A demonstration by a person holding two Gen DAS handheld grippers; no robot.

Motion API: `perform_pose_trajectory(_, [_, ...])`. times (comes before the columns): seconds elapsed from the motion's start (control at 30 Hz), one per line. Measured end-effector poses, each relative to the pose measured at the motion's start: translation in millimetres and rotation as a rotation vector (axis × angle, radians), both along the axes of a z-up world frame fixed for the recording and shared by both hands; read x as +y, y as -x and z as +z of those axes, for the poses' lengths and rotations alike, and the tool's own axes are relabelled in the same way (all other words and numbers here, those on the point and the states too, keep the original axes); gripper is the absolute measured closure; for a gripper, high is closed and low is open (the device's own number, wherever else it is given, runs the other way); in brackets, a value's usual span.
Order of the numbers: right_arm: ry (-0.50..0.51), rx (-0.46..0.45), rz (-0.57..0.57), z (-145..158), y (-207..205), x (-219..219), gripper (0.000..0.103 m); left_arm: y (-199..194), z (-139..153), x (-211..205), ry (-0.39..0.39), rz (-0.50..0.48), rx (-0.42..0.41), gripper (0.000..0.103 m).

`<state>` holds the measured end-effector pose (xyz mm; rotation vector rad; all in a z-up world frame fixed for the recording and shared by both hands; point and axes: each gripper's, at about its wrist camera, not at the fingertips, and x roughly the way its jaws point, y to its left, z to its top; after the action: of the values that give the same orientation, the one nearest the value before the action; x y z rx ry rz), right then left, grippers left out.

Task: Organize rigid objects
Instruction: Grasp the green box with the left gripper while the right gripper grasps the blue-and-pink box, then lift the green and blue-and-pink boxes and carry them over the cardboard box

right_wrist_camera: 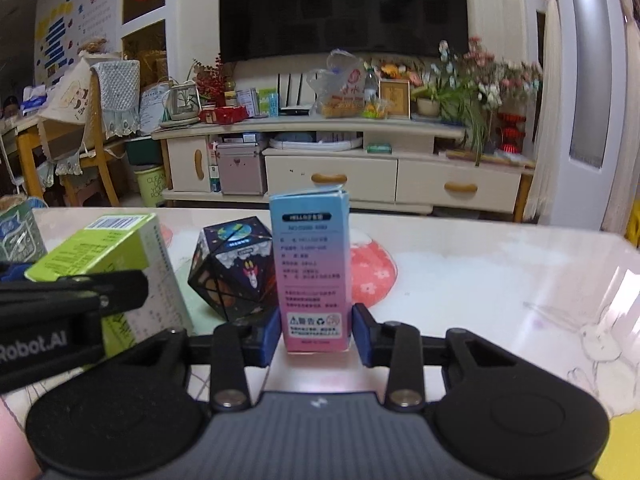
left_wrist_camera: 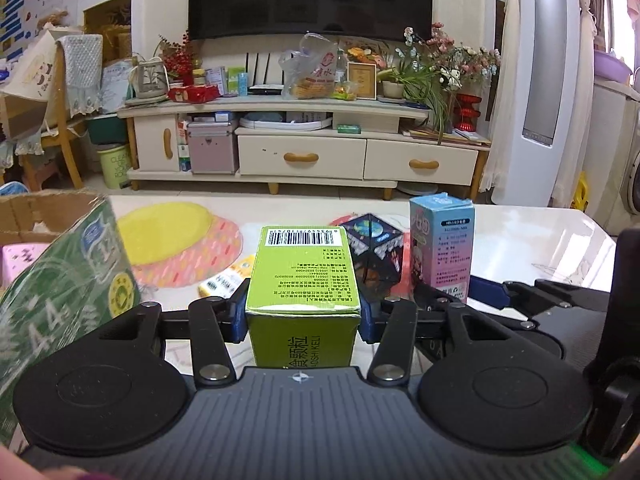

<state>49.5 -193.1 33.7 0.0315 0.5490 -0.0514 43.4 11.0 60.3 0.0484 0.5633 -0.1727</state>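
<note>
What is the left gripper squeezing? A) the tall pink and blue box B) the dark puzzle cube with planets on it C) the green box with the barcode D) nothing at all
C: in the left wrist view the left gripper has its blue pads pressed against both sides of the green box, while the puzzle cube and the pink and blue box stand farther back.

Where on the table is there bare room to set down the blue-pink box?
Bare tabletop lies right of the blue-pink box, out to the table's right edge. Left is crowded: the space cube and green box stand close together, and a cardboard carton sits far left.
</note>
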Motion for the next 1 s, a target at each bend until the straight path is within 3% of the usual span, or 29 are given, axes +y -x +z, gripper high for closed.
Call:
perform_pose_trajectory(0.5, [0.045,-0.035,0.009,4.0,37.6,19.0,0.067,34.9,4.6,19.8,0.01,0.022,0.019,0.042])
perform_pose_trajectory(1.0, [0.001,0.005,-0.014,8.9,76.7,31.0,0.067,67.6,7.7,33.8,0.035,0.008,0.023,0.042])
